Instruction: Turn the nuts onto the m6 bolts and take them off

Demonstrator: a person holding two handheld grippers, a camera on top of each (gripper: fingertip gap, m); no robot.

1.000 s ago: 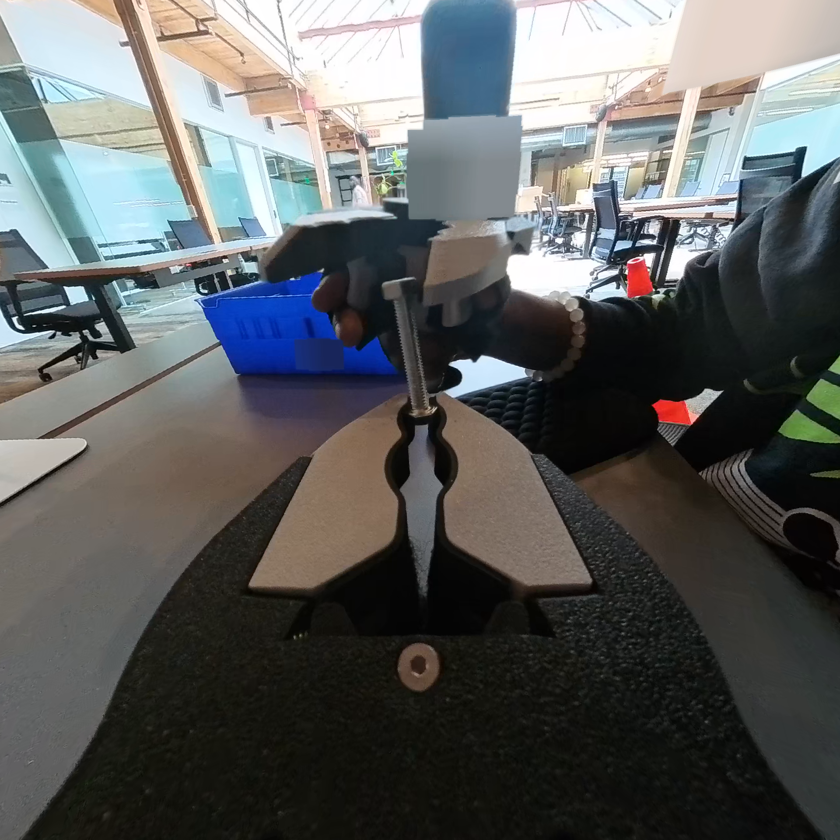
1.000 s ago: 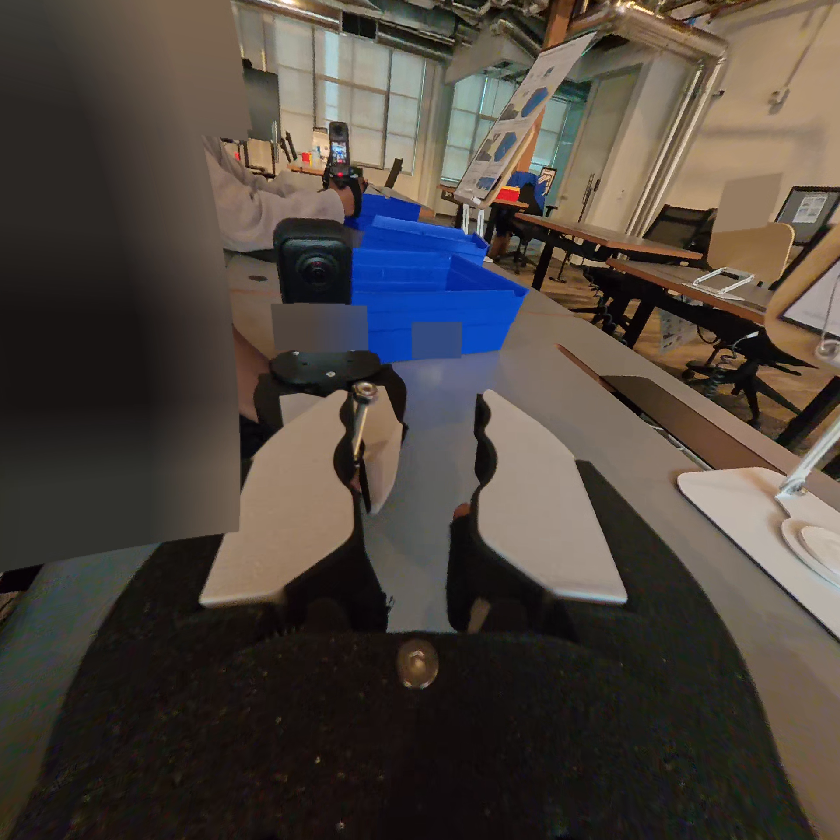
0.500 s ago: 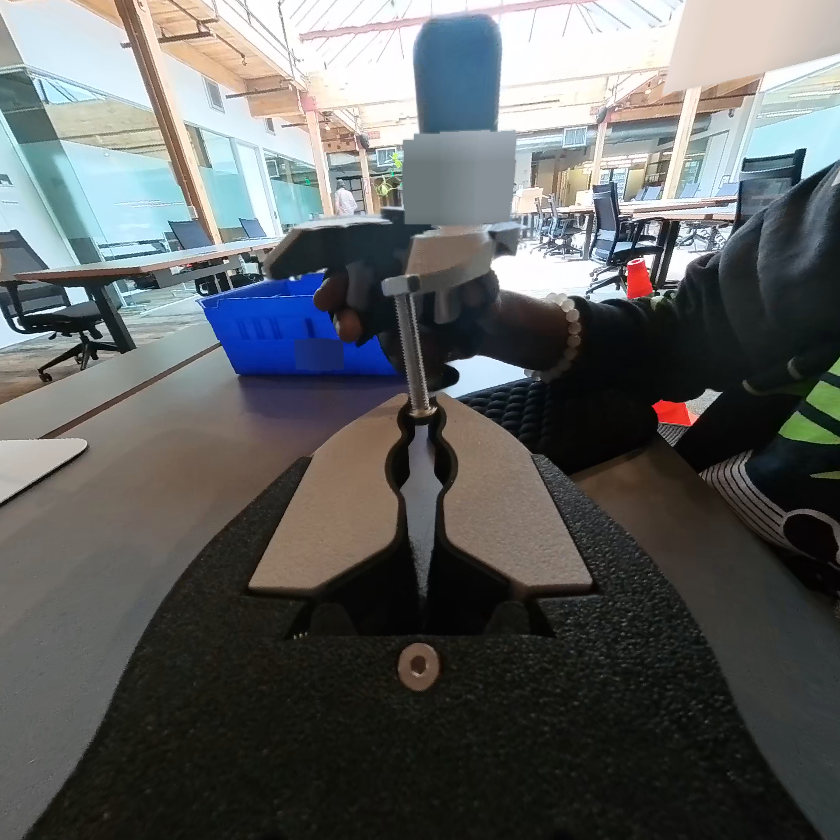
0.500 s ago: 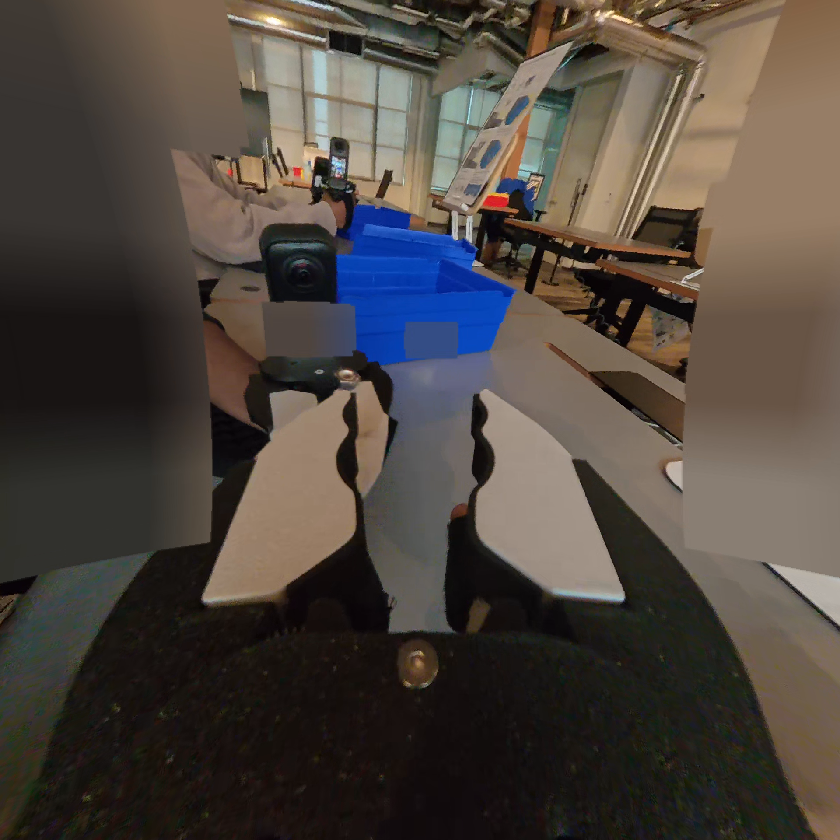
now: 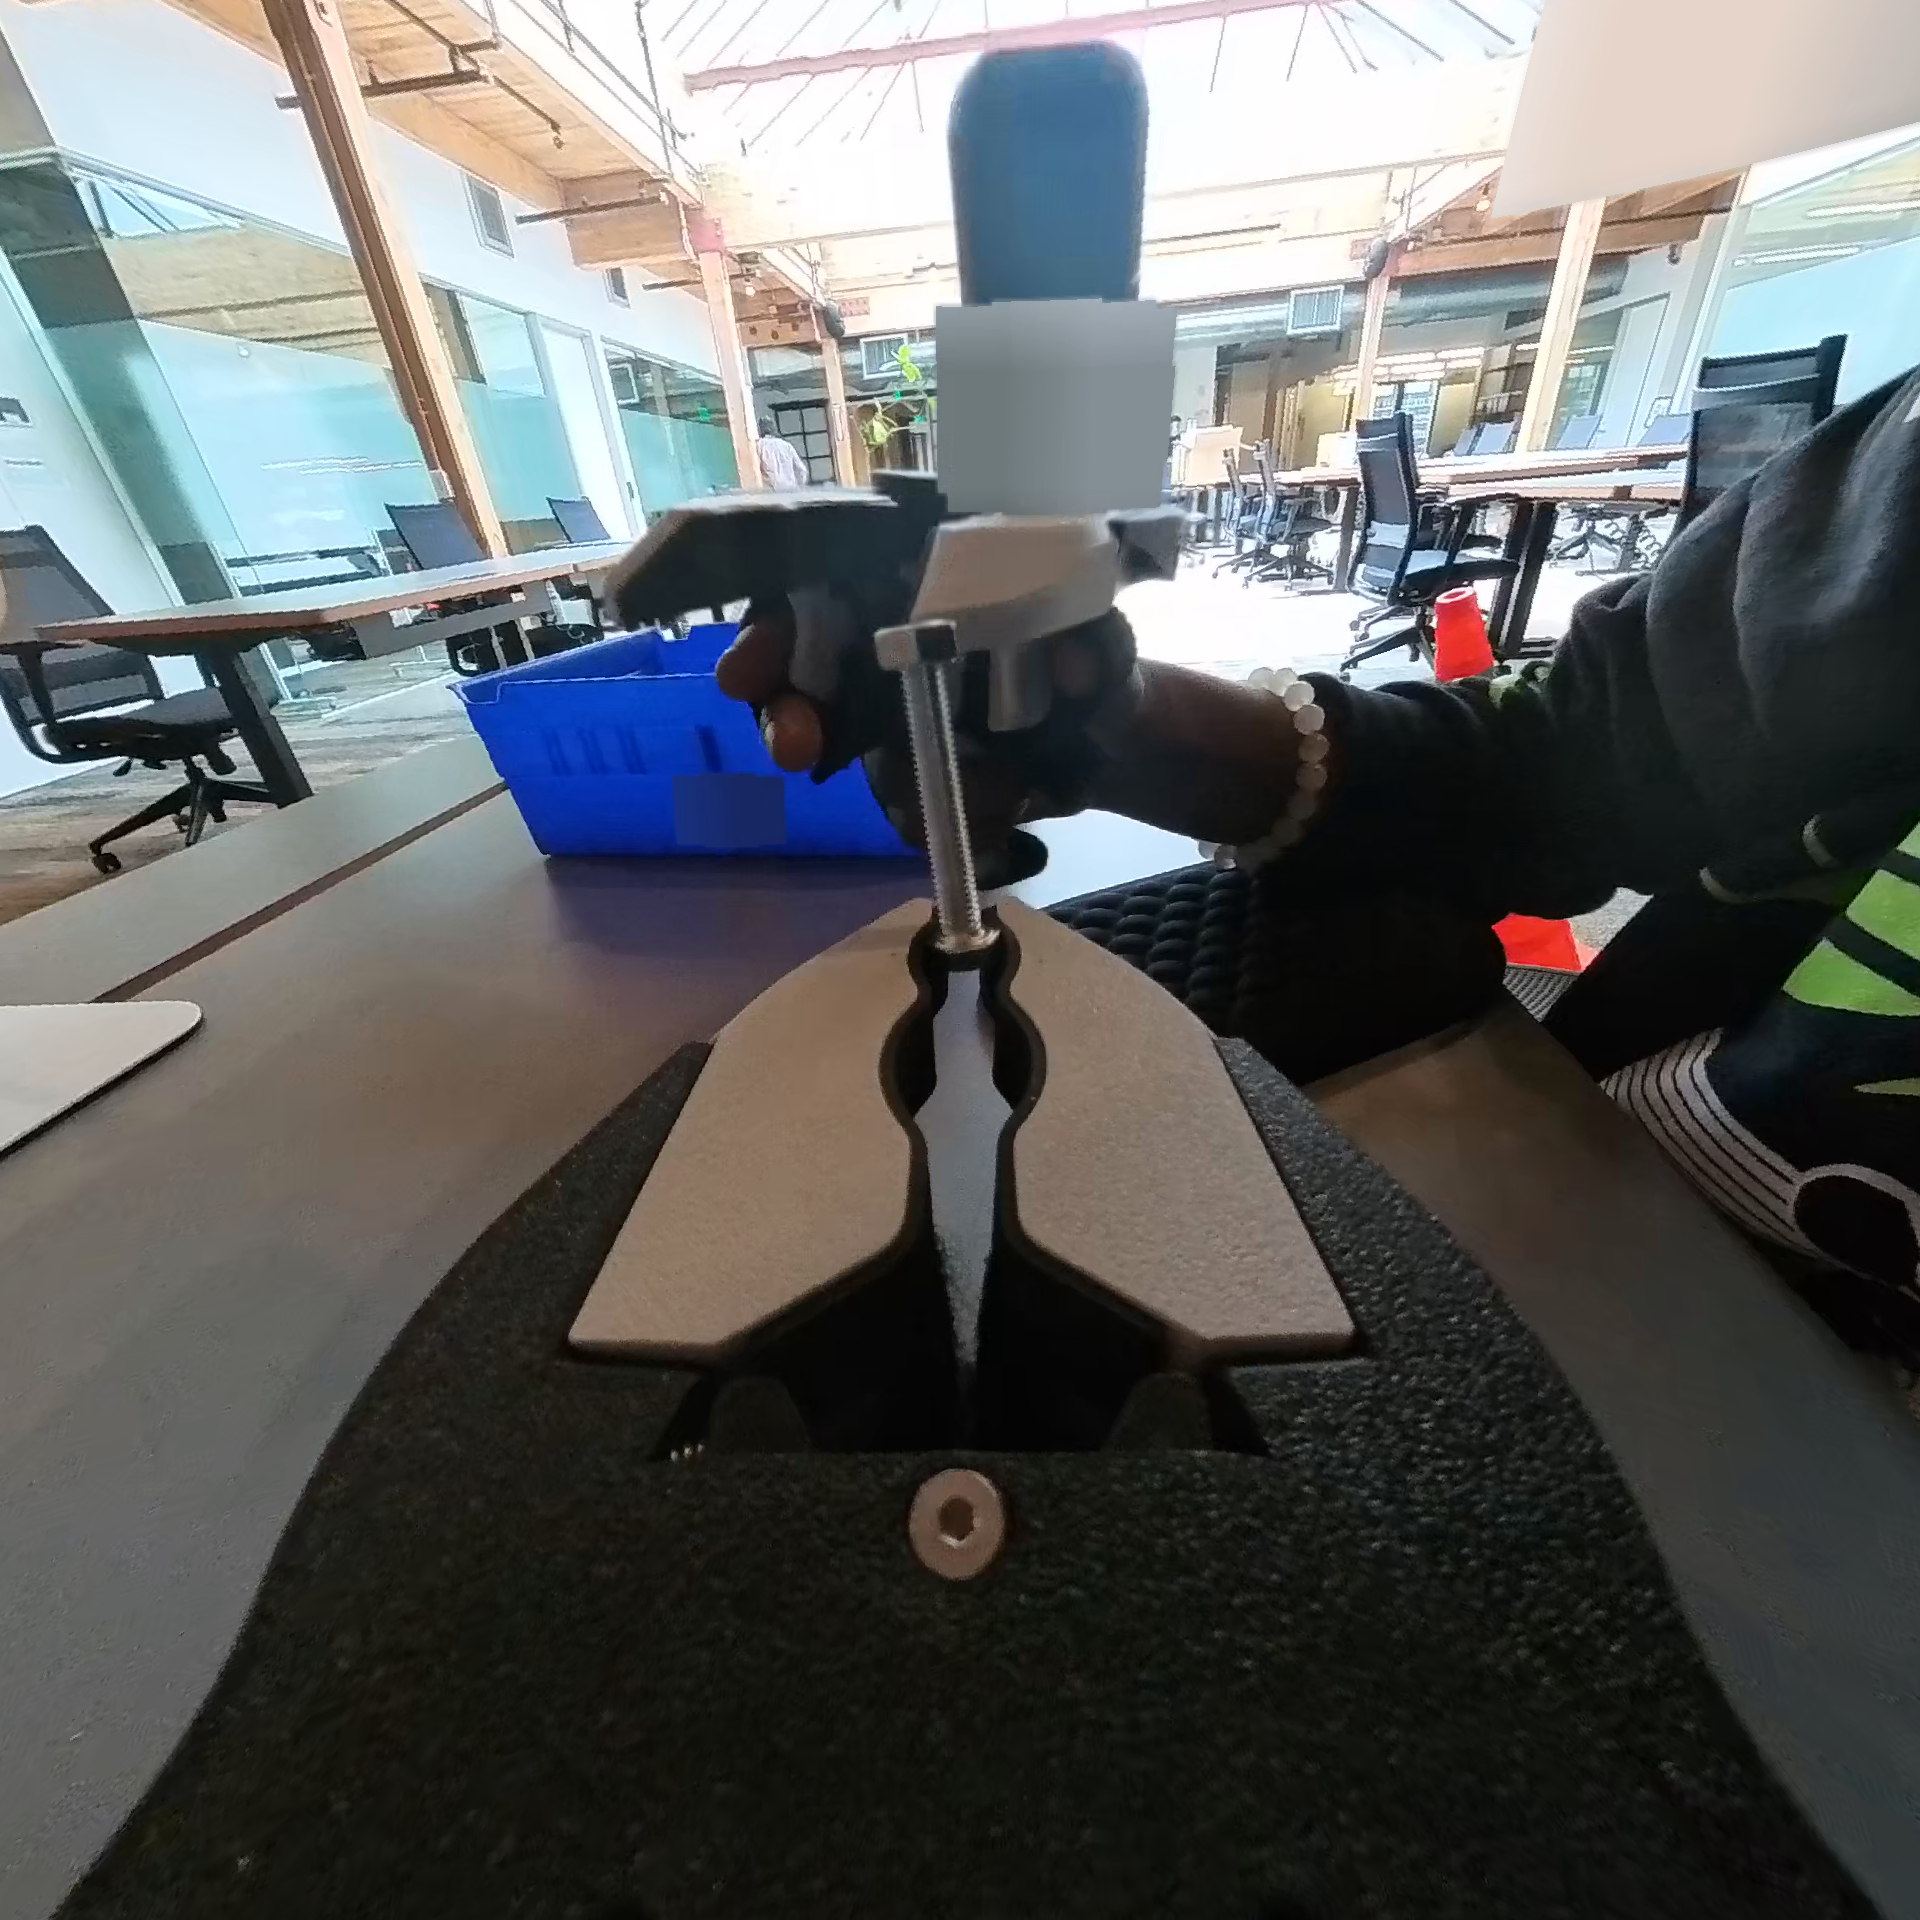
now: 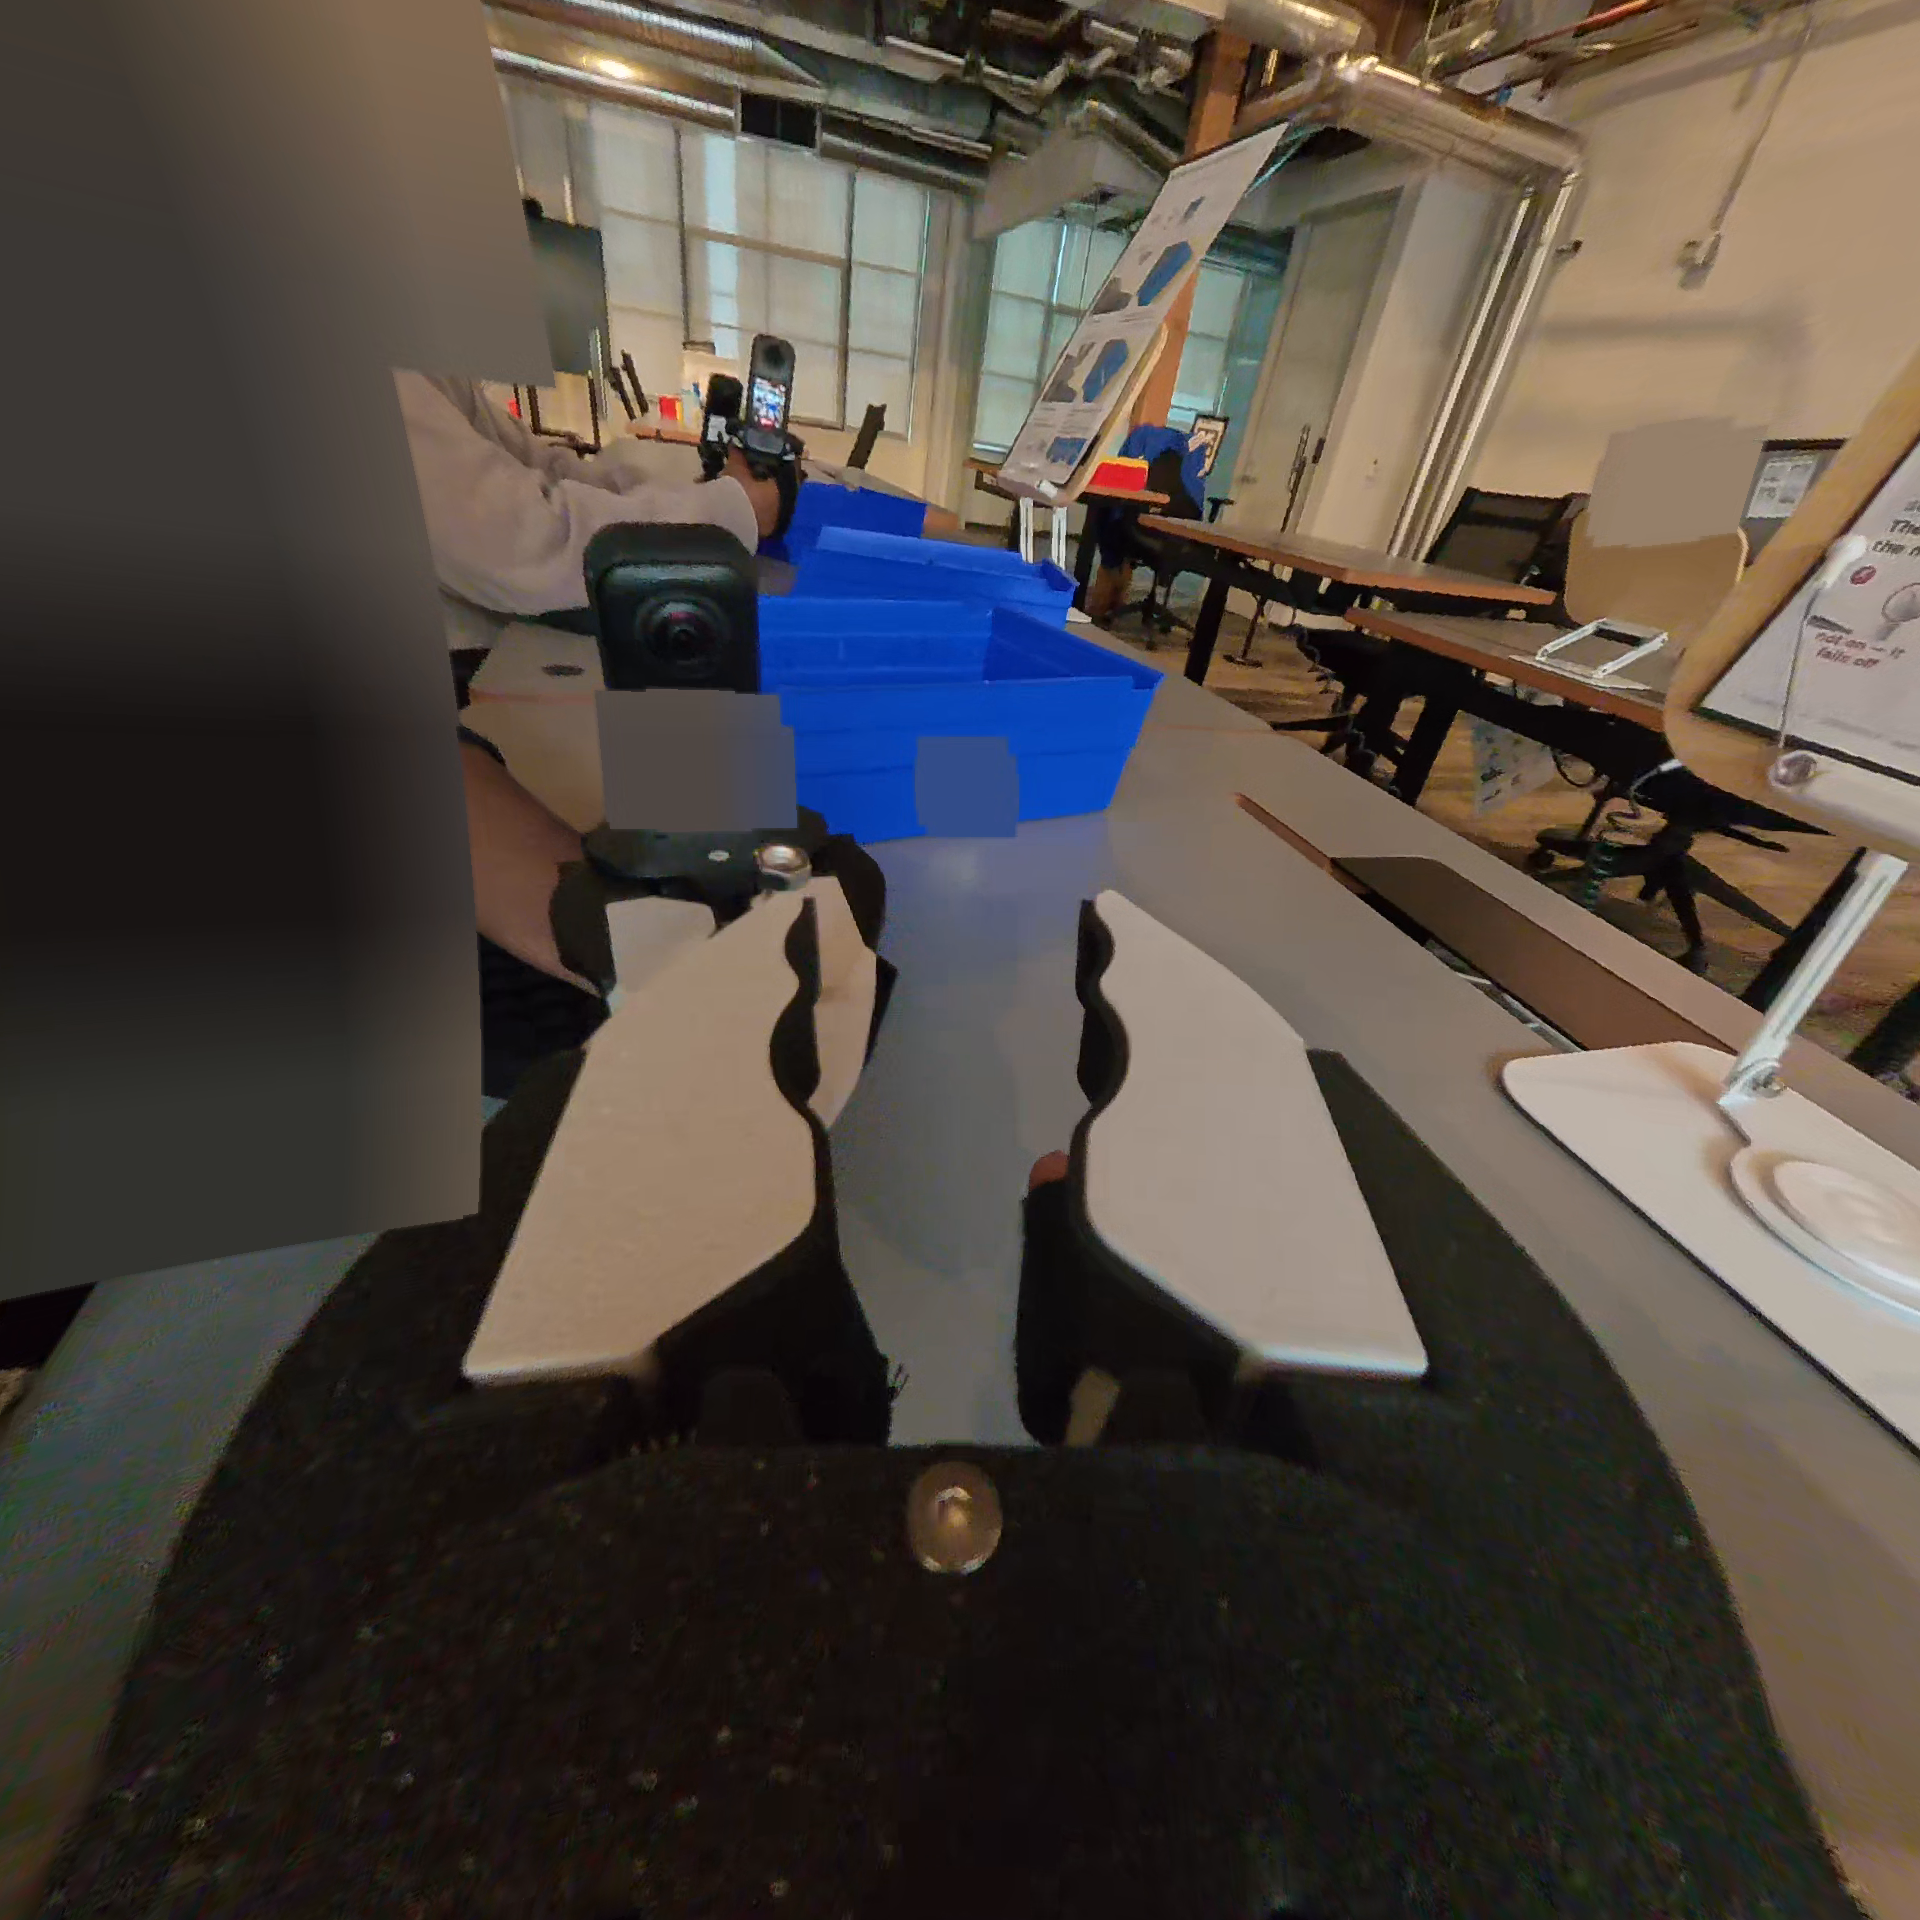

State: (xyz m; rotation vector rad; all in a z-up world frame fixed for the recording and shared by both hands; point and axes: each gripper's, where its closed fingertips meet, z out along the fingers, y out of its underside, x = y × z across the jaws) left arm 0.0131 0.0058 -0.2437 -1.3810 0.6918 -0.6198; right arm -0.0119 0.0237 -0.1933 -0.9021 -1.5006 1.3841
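In the left wrist view my left gripper [image 5: 961, 940] is shut on the low end of a silver threaded bolt [image 5: 940, 790], which stands upright from the fingertips. A small ring of metal, perhaps a nut [image 5: 968, 940], sits on the thread just above the pads. The bolt's hex top [image 5: 914, 644] is beside the right gripper's grey finger [image 5: 1018, 582]. In the right wrist view my right gripper [image 6: 951, 914] is open with nothing between its pads. The hex top [image 6: 779, 860] shows end-on just beyond its left fingertip [image 6: 800, 925].
A blue bin [image 5: 644, 769] stands on the dark table [image 5: 312, 1039] behind the bolt, and more blue bins [image 6: 966, 727] sit in a row. A white stand base [image 6: 1714, 1174] is at the right. A black mat [image 5: 1174, 925] and the person's sleeve [image 5: 1610, 748] are close by. About 6 cm separates my left fingertips from my right.
The right gripper shifted over the bolt: its view showed the shaft beside its left finger, now the top end-on. Its jaws narrowed slightly. The left gripper and bolt stayed still.
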